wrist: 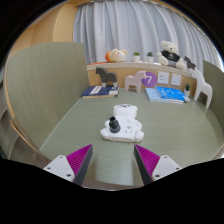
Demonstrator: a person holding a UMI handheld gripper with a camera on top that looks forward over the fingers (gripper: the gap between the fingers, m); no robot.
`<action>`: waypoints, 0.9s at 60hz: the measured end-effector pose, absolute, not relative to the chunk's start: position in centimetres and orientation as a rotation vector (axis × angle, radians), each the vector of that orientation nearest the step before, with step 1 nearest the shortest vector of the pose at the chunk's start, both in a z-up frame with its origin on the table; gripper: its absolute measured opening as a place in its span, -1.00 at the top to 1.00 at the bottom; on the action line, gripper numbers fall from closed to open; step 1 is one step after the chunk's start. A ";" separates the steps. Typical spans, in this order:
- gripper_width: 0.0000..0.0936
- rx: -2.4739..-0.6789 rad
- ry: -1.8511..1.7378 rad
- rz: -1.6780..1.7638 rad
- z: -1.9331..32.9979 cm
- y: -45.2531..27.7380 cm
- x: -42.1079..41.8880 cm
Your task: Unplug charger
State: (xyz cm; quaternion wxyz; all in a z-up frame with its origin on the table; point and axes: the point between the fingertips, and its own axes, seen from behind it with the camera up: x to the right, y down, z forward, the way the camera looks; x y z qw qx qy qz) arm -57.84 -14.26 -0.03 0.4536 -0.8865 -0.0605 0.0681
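A white power strip (122, 131) lies on the green table (70, 125), just ahead of my fingers. A white charger (124, 113) with a black part on its near side stands plugged into its top. My gripper (113, 160) is open and empty, its magenta pads (80, 157) spread wide with bare table between them. The strip sits a short way beyond the fingertips, roughly centred between them.
A low wooden shelf (140, 68) runs along the far table edge with plush toys (170, 52) on it. Books (166, 95) lie at the far right and a dark one (99, 90) at the far middle. A white toy animal (202, 88) stands right. Curtains hang behind.
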 end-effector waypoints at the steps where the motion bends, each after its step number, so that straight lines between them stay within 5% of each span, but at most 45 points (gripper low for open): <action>1: -0.79 -2.181 -0.147 0.163 0.0 -13.6 -58.2; 13: -0.45 -2.103 -0.103 0.076 0.3 -6.7 -59.3; 26: 0.56 -2.094 -0.074 0.030 -0.6 -4.3 -58.5; 48: 0.86 -2.201 -0.058 -0.011 -0.8 -4.5 -58.4; 54: 0.87 -1.982 -0.036 -0.057 12.0 -2.5 -56.6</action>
